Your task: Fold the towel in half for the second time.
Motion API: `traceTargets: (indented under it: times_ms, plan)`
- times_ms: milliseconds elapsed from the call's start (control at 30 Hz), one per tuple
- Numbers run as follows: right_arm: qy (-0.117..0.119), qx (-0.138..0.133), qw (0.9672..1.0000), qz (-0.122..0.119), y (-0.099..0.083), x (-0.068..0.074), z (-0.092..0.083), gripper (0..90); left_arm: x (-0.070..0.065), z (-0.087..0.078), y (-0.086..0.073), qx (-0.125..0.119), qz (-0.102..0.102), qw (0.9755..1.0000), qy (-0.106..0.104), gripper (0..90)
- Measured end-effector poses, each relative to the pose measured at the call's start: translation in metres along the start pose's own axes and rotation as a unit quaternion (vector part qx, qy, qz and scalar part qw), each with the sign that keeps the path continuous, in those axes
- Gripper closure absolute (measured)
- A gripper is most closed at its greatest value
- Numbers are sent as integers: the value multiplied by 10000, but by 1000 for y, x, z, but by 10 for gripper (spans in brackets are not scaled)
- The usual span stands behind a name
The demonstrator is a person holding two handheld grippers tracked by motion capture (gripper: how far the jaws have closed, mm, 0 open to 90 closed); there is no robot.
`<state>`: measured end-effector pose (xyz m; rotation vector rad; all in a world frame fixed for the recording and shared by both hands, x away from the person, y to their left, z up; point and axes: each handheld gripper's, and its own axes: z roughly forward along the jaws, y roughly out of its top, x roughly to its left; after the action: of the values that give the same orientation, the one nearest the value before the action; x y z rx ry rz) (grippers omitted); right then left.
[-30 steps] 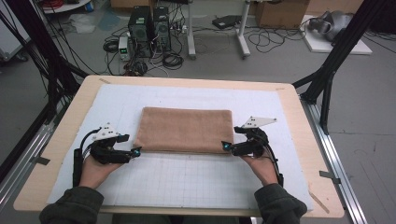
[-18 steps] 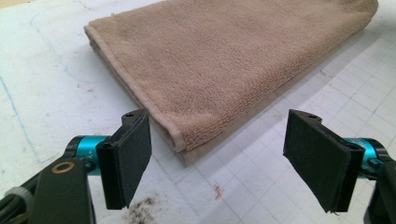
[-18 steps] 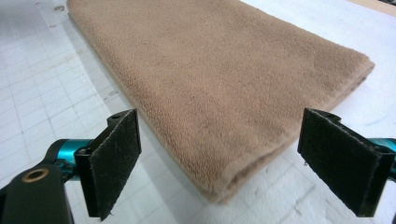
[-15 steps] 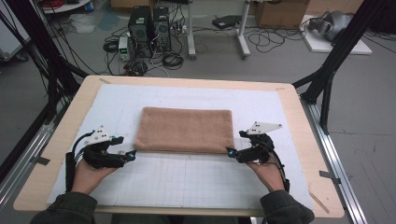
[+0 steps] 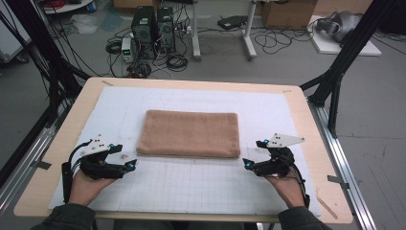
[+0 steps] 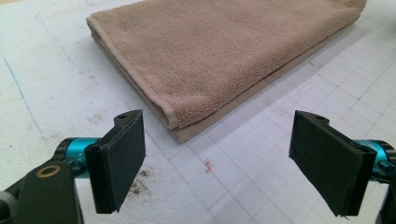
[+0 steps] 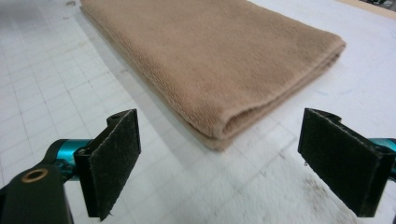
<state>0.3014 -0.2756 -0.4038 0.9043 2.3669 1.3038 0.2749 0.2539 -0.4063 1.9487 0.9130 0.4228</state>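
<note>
The folded brown towel [image 5: 190, 133] lies flat on the white mat [image 5: 201, 187], both the left gripper [image 5: 130, 164] and right gripper [image 5: 246, 164] released, just beside its near corners.

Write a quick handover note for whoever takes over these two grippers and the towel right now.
Left gripper: open, jaws just opening wider, nothing between them, off the towel's near left corner.
Right gripper: open, empty, off the near right corner.
Towel: folded into a flat rectangle, mid-mat, untouched.
Done: the fold, apparently.
Left: probably just checking the edges; any further fold needs a new grasp.
</note>
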Motion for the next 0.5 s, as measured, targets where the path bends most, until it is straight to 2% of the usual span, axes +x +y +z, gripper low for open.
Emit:
traceTargets:
  times_ms: [500]
  plan:
    - [-2,-36,10000,11,-21,7,-23,123,-9,-13,-14,0,43,10000,76,165]
